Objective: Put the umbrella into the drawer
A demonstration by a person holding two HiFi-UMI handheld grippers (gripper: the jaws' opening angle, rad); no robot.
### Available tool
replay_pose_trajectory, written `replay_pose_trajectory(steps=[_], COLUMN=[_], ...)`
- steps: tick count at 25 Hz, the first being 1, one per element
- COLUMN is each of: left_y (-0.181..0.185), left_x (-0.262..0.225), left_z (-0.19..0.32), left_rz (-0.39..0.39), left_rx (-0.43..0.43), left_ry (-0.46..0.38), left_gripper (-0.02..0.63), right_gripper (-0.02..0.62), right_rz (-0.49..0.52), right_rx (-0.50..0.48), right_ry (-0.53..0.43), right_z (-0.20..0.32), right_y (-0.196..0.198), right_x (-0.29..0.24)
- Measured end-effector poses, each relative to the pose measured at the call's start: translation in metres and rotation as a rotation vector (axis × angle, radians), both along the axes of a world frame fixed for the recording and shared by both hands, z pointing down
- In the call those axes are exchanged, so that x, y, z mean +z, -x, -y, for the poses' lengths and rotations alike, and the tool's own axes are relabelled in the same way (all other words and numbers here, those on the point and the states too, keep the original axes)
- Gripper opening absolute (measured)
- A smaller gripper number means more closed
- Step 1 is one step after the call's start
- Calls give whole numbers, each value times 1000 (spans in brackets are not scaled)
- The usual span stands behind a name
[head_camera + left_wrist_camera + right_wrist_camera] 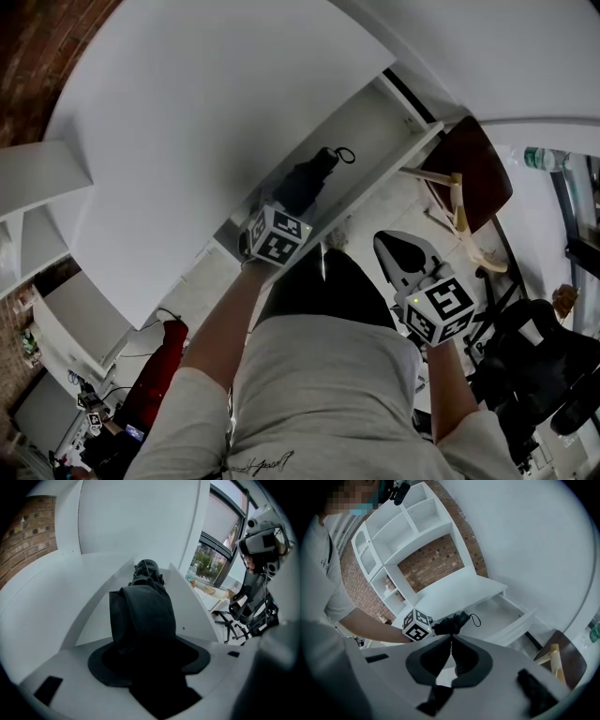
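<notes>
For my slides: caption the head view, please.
Left gripper holds a black umbrella in the open white drawer; right gripper shut, empty.

no words or numbers can be read: the shirt (319, 394) has a small cursive line near its hem, too small to make out, and the left cube (277, 234) and right cube (441, 311) show only black-and-white square markers.

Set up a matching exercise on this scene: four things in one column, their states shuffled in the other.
Things:
1. umbrella
2. left gripper
3. right gripper
4. drawer

States:
a. pulled open
b. jaws together, nothing between them
c. black and folded
d. jaws closed on something

Pairs: 1-c; 2-d; 3-b; 4-a
</notes>
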State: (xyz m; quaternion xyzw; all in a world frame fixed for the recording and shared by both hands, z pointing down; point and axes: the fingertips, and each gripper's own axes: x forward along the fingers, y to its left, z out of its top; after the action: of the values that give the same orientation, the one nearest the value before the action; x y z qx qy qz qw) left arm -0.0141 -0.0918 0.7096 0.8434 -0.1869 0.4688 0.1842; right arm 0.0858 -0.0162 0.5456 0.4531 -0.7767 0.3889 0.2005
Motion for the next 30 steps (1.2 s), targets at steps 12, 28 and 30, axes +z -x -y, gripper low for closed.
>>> replay_pose_trajectory(steps=[12, 28, 30], left_y=[-10, -17, -17], left_x=[16, 38, 41], left_z=[3, 8, 7], left_rz=[26, 81, 89], left_rx=[8, 9, 9], left_ry=[27, 62, 69], left_gripper=[272, 273, 273], right_gripper=[29, 29, 29], right_rz=[2, 13, 16], right_rx=[20, 41, 41], right_ry=[20, 33, 36], right_z=[-5, -5, -6], right_y=[-9, -10, -8], right_x=[5, 11, 12])
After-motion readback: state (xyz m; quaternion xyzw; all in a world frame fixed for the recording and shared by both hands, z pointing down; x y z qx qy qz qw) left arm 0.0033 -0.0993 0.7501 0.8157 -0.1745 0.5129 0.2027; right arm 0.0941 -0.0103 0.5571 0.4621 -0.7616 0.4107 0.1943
